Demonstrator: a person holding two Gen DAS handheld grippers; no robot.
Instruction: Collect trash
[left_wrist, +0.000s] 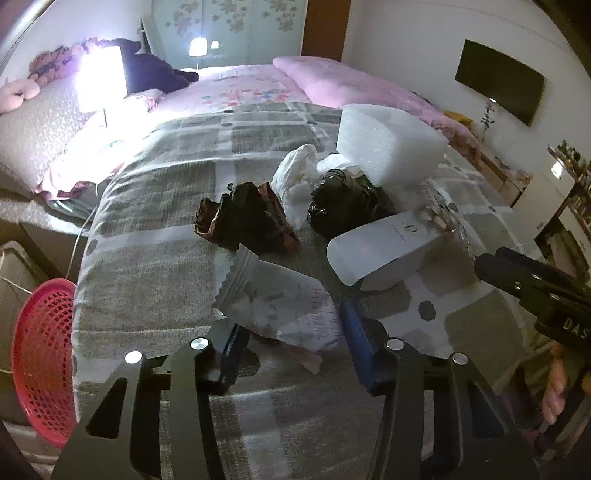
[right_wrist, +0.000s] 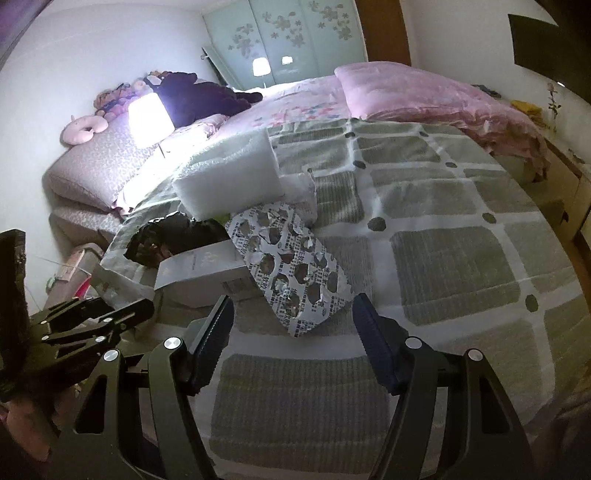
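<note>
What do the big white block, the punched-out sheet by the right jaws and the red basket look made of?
White block: looks like soft packing foam, matte and finely textured, with cut faces. Punched-out sheet: likely a spent pill blister pack, with shiny printed foil torn open at each pocket. Red basket: seems moulded plastic, glossy, with an open mesh wall.

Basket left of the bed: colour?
Pink-red mesh basket, seen best in the left wrist view.

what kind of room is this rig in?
A bedroom, most likely: a bed with pink pillow, lit bedside lamp, and floral sliding wardrobe behind.
</note>
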